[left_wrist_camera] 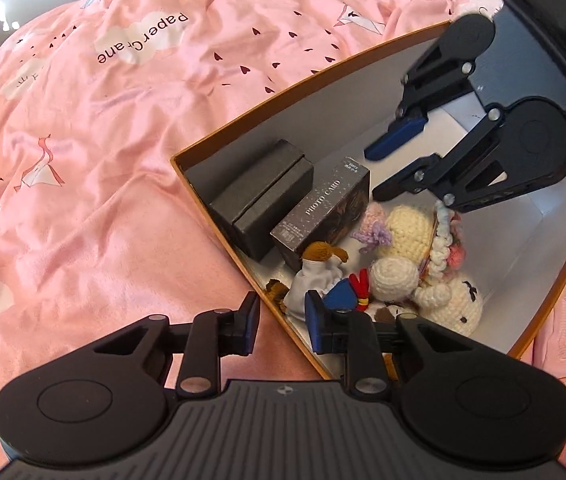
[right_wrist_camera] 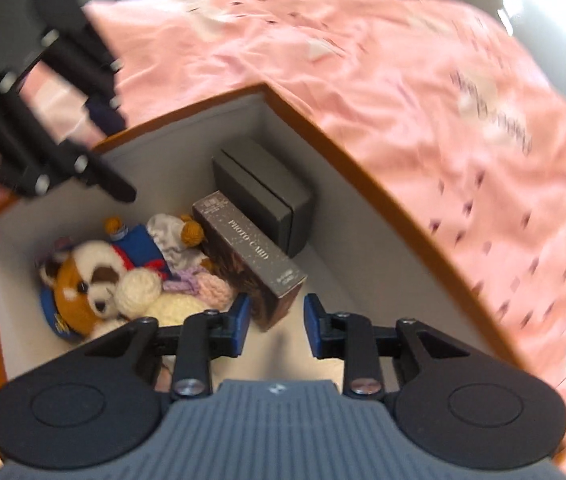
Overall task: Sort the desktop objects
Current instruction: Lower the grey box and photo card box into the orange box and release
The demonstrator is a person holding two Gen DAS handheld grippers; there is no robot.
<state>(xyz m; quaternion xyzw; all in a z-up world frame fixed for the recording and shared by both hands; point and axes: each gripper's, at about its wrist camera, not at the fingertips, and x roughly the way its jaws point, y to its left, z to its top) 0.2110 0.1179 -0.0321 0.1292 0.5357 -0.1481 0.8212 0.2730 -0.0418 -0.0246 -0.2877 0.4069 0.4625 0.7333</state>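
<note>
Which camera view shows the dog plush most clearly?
The right wrist view: the dog plush lies face-up in the box, brown and white, with eyes and snout visible. In the left wrist view only a brown-and-white patch shows, behind the left gripper's fingers.

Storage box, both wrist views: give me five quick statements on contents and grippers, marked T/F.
1. The PHOTO CARD box lies inside the orange-rimmed storage box. True.
2. The dark grey box sits out on the pink bedspread. False: it is inside the storage box, in a corner next to the PHOTO CARD box.
3. The right gripper is shut on a plush toy. False: its jaws stand open with nothing between them.
4. Plush and crocheted toys are piled inside the storage box. True.
5. The left gripper is open, straddling the storage box's rim. True.
</note>
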